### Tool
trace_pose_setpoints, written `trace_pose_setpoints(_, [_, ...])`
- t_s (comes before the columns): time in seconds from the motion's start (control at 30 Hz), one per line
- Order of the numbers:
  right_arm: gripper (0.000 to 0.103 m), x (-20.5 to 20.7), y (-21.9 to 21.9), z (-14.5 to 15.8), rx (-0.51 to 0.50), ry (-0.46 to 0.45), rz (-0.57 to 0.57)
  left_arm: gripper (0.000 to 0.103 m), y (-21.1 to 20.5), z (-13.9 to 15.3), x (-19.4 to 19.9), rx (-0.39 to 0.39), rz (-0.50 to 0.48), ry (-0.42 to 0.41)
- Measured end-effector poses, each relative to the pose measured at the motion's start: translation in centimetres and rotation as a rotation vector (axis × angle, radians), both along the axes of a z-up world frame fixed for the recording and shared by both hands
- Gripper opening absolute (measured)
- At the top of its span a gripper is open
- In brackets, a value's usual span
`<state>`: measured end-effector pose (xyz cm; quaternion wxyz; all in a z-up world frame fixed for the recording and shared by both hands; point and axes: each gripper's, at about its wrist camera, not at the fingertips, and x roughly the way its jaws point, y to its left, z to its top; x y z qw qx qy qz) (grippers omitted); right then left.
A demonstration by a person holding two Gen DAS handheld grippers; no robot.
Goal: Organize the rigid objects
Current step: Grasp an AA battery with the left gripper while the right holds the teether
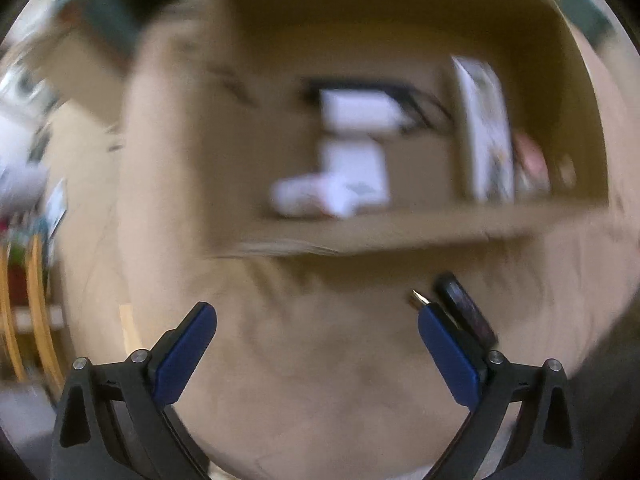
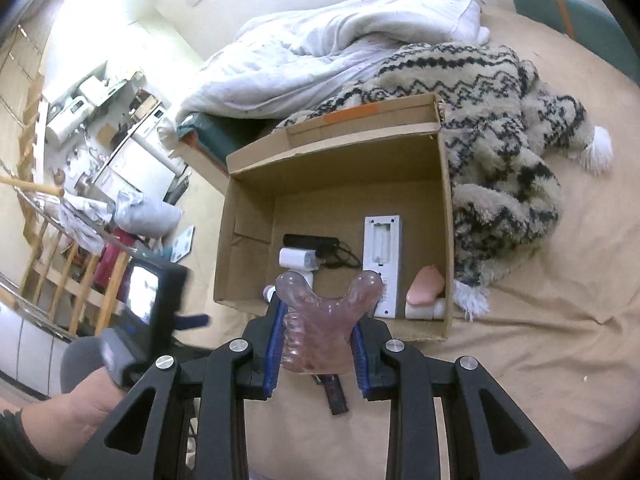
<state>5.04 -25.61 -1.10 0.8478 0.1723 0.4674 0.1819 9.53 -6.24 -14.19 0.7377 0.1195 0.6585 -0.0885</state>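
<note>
Carrying step in hand: right gripper (image 2: 316, 354) clamped with its blue fingers (image 2: 273, 356) on a translucent pink forked piece (image 2: 326, 320), held above the near wall of the cardboard box (image 2: 336, 184) on the tan bed sheet (image 2: 540, 360). Already inside the box: a black device with cable (image 2: 310, 242), a white roll (image 2: 298, 258), a long white panel (image 2: 382, 264) and a pink lump (image 2: 426, 286) at the near right corner. Beyond the box, a patterned woolly blanket (image 2: 500, 120) and a white duvet (image 2: 340, 36).

Left gripper (image 1: 316, 340) pointing down at the sheet on the near side of the box, fingers (image 1: 184, 352) spread wide with nothing between them. Just beside its right finger, a dark slim item (image 1: 464, 310) with a metal tip, possibly a USB stick, though blur makes that uncertain.

Next, probably: forward over the box wall, lower the pink piece into the bare floor left of the black device, then release. For the left, likely centre over the dark item and close.
</note>
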Motion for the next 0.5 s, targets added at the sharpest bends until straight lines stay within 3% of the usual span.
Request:
trace_pose_setpoints(0.23, [0.031,0.0,0.2,0.2,0.022,-0.015,0.022,0.101,-6.3,-3.6,-2.0,0.124,-0.384,0.092])
trace_pose_setpoints(0.33, [0.031,-0.3,0.2,0.5,0.025,-0.027,0.031,0.1,-7.6,-4.7,-2.2,0.159,-0.456,0.096])
trace_pose_setpoints(0.4, [0.031,-0.3,0.2,0.6,0.025,-0.031,0.034,0.096,-8.2,-5.2,-2.1,0.158,-0.48,0.103])
trace_pose_setpoints(0.43, [0.031,-0.3,0.2,0.7,0.025,-0.031,0.034,0.089,-8.4,-5.4,-1.9,0.144,-0.478,0.122])
trace_pose_setpoints(0.5, [0.031,-0.2,0.2,0.7,0.027,-0.03,0.035,0.087,-8.8,-5.9,-1.8,0.143,-0.485,0.142])
